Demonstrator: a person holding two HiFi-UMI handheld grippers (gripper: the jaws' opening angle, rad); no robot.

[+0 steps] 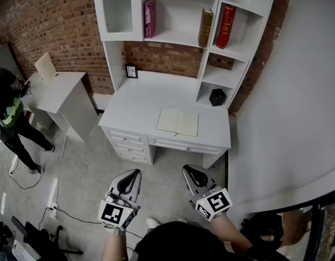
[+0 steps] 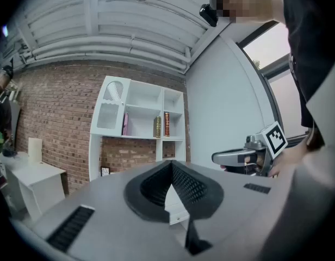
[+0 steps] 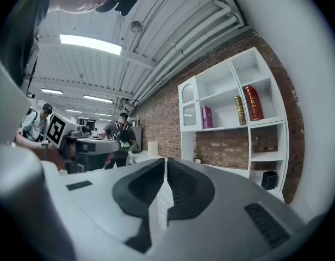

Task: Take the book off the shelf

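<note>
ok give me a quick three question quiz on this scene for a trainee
1. How many books stand upright in the white shelf unit?
2. True or false: an open notebook lies on the desk.
3. The right gripper is: a) shut and empty, short of the desk; b) shut on a book; c) open wide, at the shelf.

Key
1. Three: the pink book, the brown book and the red book.
2. True.
3. a
</note>
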